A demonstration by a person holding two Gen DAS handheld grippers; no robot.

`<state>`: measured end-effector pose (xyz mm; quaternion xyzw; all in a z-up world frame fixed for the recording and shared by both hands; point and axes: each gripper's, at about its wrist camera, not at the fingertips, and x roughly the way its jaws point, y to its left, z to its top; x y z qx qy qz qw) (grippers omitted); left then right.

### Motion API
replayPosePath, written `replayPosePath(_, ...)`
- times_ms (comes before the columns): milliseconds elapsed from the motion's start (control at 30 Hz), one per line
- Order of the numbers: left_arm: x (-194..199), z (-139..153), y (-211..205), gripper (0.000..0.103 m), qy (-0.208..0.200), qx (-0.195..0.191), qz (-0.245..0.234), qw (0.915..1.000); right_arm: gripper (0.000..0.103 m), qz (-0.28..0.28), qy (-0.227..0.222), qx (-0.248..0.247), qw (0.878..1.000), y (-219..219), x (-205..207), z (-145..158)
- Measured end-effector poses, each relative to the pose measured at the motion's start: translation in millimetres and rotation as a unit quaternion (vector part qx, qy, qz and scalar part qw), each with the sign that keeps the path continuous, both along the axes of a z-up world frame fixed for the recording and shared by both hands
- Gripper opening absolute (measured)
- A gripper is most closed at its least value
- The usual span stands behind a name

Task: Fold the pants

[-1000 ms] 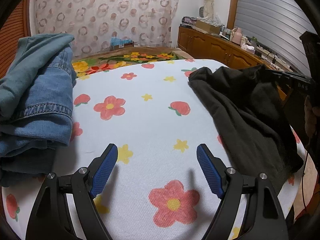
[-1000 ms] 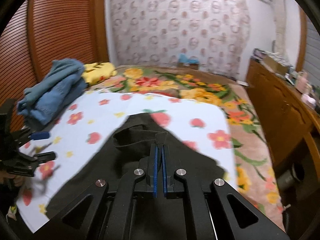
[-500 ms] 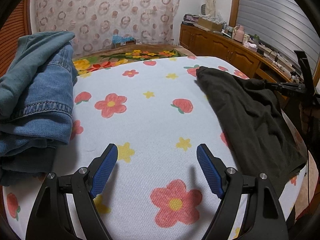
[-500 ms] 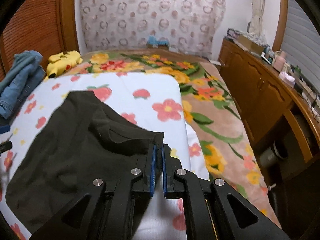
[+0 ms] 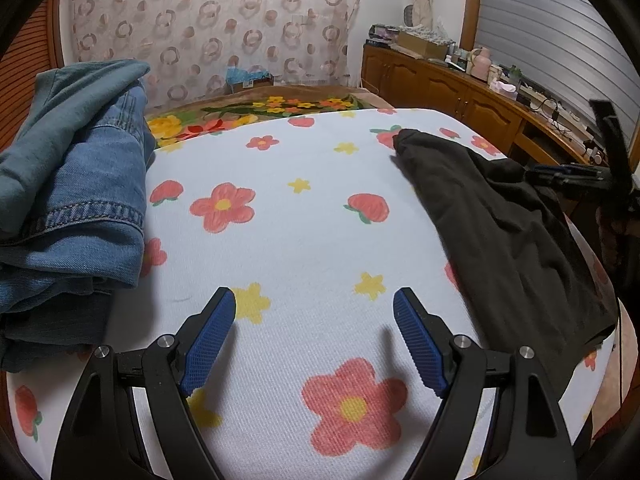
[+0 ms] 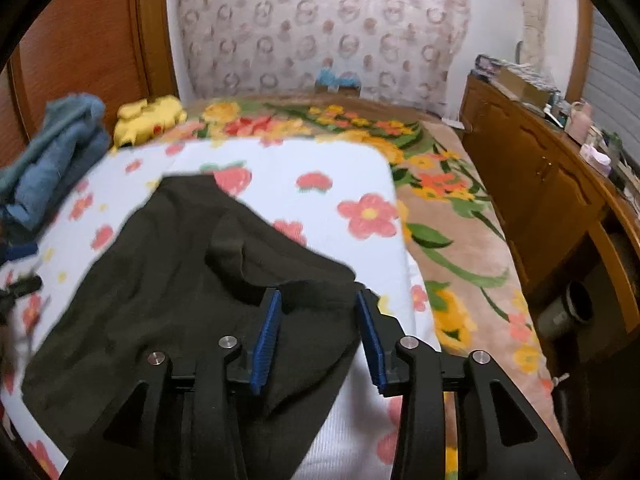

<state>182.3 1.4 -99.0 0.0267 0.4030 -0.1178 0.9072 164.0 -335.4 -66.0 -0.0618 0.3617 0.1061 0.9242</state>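
Dark pants (image 6: 180,280) lie spread on the white flowered sheet (image 6: 320,208), reaching toward its right edge; the left wrist view shows them at the right (image 5: 500,232). My right gripper (image 6: 318,300) hovers over the pants' near corner. Its jaws are opening, and the cloth lies loose between the blue pads without being pressed. The same gripper shows at the far right of the left wrist view (image 5: 568,172). My left gripper (image 5: 314,300) stands wide open above bare sheet (image 5: 280,248), left of the pants, with nothing between its fingers.
A pile of folded denim (image 5: 68,184) sits at the sheet's left side. A yellow plush toy (image 6: 148,118) lies behind it. Beyond the sheet lies a floral blanket (image 6: 440,208). Wooden cabinets (image 6: 560,184) line the right wall, and a patterned curtain (image 5: 216,32) hangs at the back.
My right gripper lowered the pants' corner onto the sheet and its jaws parted off the cloth. The pants now lie flatter. The left gripper stayed put.
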Motion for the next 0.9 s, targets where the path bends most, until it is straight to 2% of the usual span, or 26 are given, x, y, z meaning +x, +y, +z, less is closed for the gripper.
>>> replayPosePath(100,0,0,0,0.082,0.001,0.000,0.001,1.0000,0.041,-0.009,0.016,-0.009,1.000,-3,9,-7)
replayPosePath(167,0,-1,0,0.082,0.003,0.000,0.002,1.0000,0.041,-0.014,0.010,-0.006,1.000,-7,10,-4)
replayPosePath(200,0,-1,0,0.082,0.004,0.000,0.002,1.0000,0.026,-0.019,0.008,-0.008,1.000,-9,11,-4)
replayPosePath(300,1,-2,0,0.082,0.007,0.000,0.002,1.0000,0.003,-0.013,0.010,-0.001,1.000,-16,14,-4)
replayPosePath(400,1,-3,0,0.082,0.008,0.001,0.002,1.0000,0.003,-0.041,-0.007,-0.009,0.999,-24,15,-3)
replayPosePath(567,1,-3,0,0.082,0.008,0.004,0.003,1.0000,0.004,-0.058,-0.023,0.018,0.998,-35,13,0)
replayPosePath(633,0,-2,-2,0.082,0.006,0.008,0.002,0.9999,0.014,-0.053,-0.022,0.023,0.998,-33,10,-1)
replayPosePath(667,0,-2,-3,0.082,0.003,0.011,0.001,0.9999,0.024,-0.057,-0.024,0.018,0.998,-32,8,-1)
replayPosePath(833,-8,5,-13,0.082,-0.020,0.023,-0.010,0.9995,0.028,-0.044,-0.037,0.038,0.998,-30,-13,5)
replayPosePath(900,-13,9,-18,0.082,-0.023,0.016,-0.019,0.9994,0.031,-0.036,-0.042,0.044,0.997,-28,-26,7)
